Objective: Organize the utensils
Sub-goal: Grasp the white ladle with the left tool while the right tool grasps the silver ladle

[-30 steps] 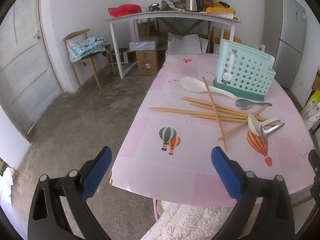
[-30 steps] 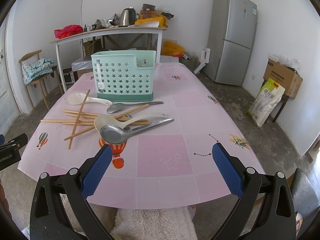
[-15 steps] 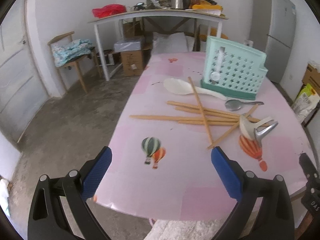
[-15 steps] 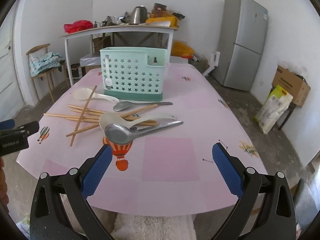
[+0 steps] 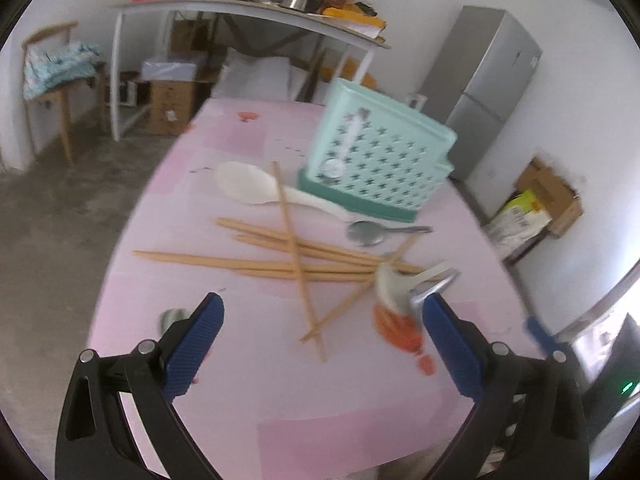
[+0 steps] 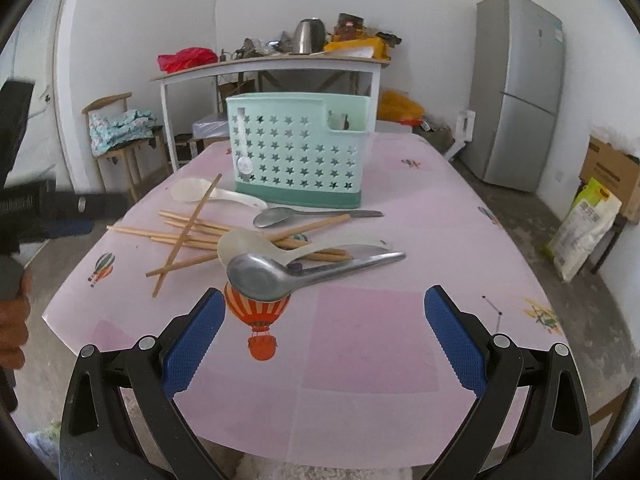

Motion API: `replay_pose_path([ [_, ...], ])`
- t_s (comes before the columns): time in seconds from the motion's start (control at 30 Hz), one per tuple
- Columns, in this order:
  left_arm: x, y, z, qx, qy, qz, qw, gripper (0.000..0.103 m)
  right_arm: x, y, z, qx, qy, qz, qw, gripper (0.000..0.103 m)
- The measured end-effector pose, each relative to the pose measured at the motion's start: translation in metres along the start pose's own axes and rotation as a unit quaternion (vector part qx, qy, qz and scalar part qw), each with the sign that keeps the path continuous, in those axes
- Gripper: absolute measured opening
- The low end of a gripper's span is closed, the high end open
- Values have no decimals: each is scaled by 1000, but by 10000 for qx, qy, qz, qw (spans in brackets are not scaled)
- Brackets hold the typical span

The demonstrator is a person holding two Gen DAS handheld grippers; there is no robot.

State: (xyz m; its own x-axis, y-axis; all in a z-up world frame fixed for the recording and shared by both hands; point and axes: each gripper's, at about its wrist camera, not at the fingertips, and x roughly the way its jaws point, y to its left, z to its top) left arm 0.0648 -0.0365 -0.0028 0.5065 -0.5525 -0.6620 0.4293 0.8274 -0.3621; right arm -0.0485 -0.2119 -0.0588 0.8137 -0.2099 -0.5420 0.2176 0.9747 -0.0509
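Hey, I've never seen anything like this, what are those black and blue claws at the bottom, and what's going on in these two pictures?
They are hand-held grippers, one per hand, each carrying a fisheye camera looking along its fingers. One picture comes from the left gripper, the other from the right gripper. Both are open and hold nothing. On the pink balloon-print tablecloth lie wooden chopsticks, two white plastic spoons and two metal spoons, before a mint-green star-punched utensil caddy.

Left claw (image 5: 320, 344) nearer the chopsticks (image 5: 280, 256)
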Motion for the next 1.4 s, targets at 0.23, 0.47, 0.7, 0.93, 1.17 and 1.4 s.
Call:
replay_pose_path([
  [0.23,15,-1,8,-104,28,-248,9996,91,20,26,1,-575,143,521,9969,83],
  [0.47,30,10,13,-369,284,-541,9974,60,54,54,-1,-1180,427,401,9913,50],
  [0.7,37,19,13,-560,392,-687,9953,40,70,62,-3,-1465,603,206,9872,32],
  [0.93,43,16,13,-572,509,-861,9933,30,69,63,-3,-1596,585,-15,9854,11],
  [1.17,54,1,15,-519,816,-1173,9884,30,50,54,-6,-1465,506,-9,9879,9],
  [1.4,78,-13,6,-482,1373,-1140,9828,30,24,32,-6,-1154,292,-113,9928,6],
])
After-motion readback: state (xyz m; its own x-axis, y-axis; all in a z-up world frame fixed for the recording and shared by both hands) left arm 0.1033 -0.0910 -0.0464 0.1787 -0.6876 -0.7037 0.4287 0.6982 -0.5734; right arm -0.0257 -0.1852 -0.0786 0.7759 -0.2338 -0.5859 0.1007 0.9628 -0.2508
